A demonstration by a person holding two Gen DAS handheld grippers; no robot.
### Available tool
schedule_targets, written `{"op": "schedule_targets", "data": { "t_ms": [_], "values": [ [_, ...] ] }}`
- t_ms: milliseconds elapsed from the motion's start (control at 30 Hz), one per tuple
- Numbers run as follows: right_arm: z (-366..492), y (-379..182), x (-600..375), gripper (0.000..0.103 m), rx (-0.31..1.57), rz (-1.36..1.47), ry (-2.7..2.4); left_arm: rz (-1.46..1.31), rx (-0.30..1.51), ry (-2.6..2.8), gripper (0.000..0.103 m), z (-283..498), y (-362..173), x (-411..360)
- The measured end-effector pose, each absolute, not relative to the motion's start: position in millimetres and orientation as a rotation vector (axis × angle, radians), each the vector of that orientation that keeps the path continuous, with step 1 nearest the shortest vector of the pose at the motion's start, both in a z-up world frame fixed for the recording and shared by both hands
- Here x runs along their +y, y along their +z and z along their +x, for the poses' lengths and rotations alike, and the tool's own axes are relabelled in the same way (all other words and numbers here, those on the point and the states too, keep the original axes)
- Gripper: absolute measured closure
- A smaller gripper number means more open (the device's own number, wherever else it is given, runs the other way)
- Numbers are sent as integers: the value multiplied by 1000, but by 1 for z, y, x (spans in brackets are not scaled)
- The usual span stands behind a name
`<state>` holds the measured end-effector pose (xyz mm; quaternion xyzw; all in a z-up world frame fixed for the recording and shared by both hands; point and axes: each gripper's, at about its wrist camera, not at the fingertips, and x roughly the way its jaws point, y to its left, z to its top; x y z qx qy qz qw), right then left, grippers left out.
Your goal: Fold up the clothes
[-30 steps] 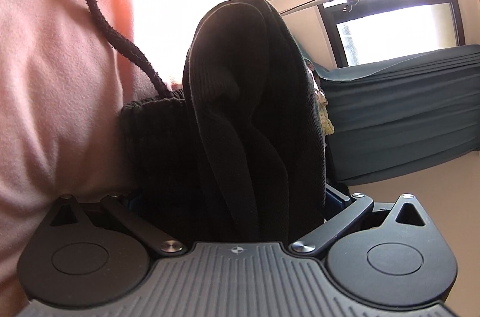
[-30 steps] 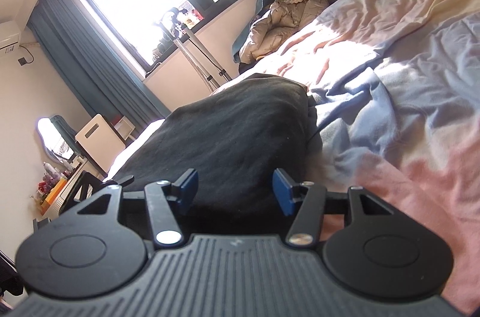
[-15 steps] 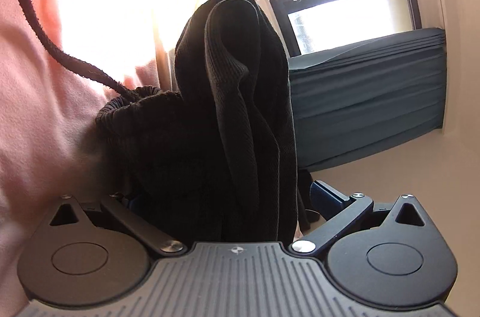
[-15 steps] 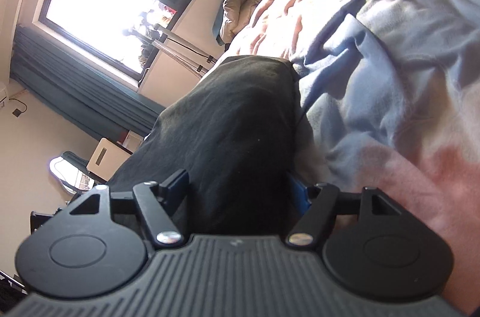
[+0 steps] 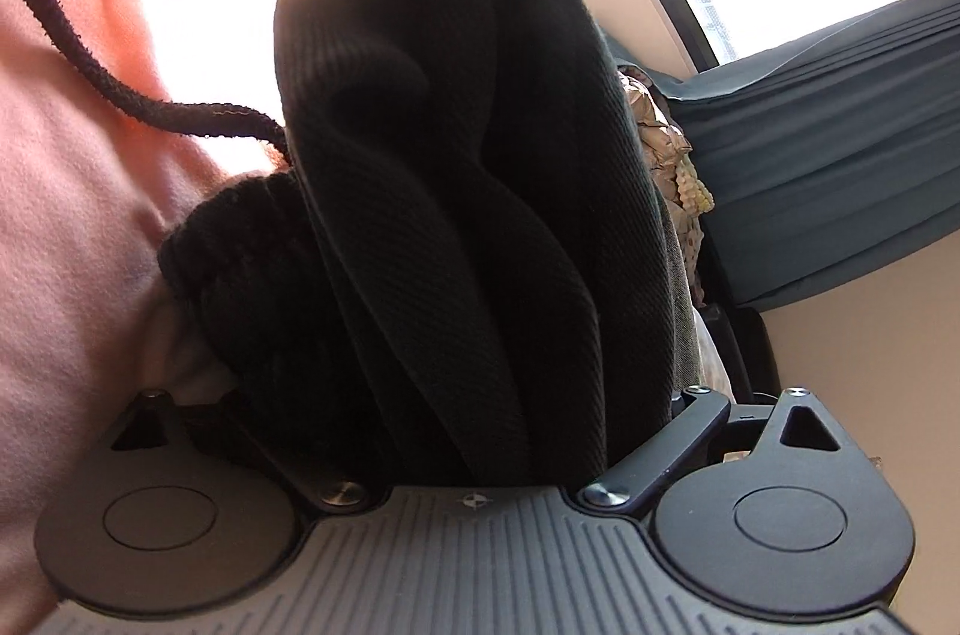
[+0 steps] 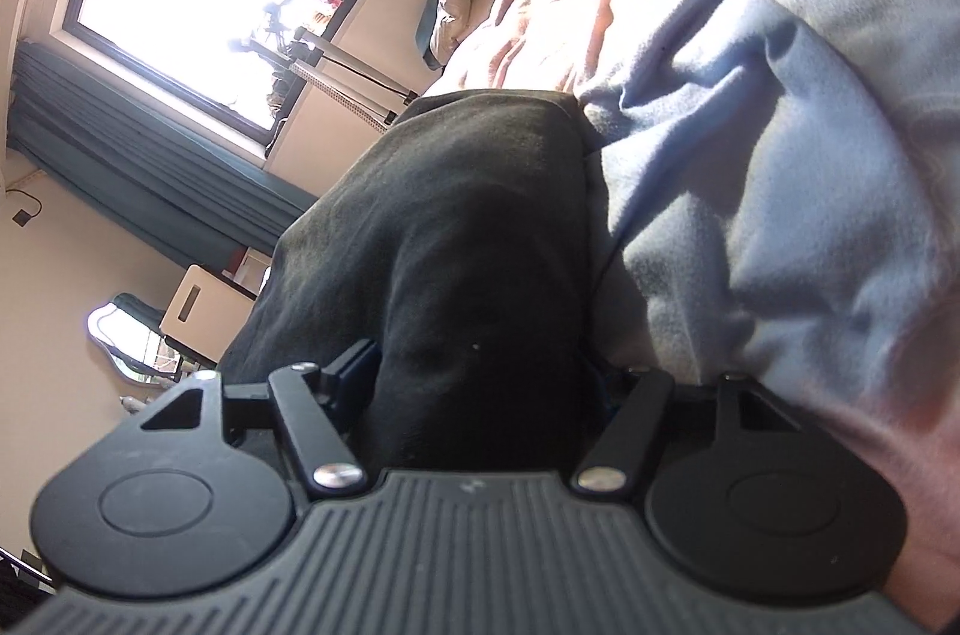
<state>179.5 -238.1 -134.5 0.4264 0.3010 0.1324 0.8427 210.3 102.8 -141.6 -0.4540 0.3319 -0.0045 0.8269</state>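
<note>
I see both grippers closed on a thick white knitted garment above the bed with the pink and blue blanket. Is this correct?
Not quite: the garment is black, not white. The left wrist view shows the left gripper shut on bunched black ribbed knit fabric with a black drawstring, and the right wrist view shows the right gripper on the same dark cloth, over the pink and blue blanket.

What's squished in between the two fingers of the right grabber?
In the right wrist view, black cloth fills the gap of the right gripper; it stretches forward over the bed's blue and pink blanket.
</note>
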Motion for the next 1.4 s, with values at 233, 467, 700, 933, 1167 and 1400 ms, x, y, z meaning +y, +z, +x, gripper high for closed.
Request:
{"op": "schedule_targets", "data": {
  "t_ms": [233,467,700,933,1167,1400],
  "values": [
    [163,-112,-219,68,594,754,227,-910,684,-7,50,200,-125,95],
    [123,-71,-208,74,541,677,205,-850,662,-70,56,178,-74,72],
    [95,-6,-256,76,471,665,163,-780,647,-177,56,166,-5,21],
    [72,76,-366,75,331,609,52,-782,623,-383,55,169,47,-109],
    [56,119,-516,75,229,562,-107,-763,629,-625,54,202,59,-271],
    [49,72,-640,74,189,580,-218,-728,703,-757,54,242,-3,-393]
  ]
}}
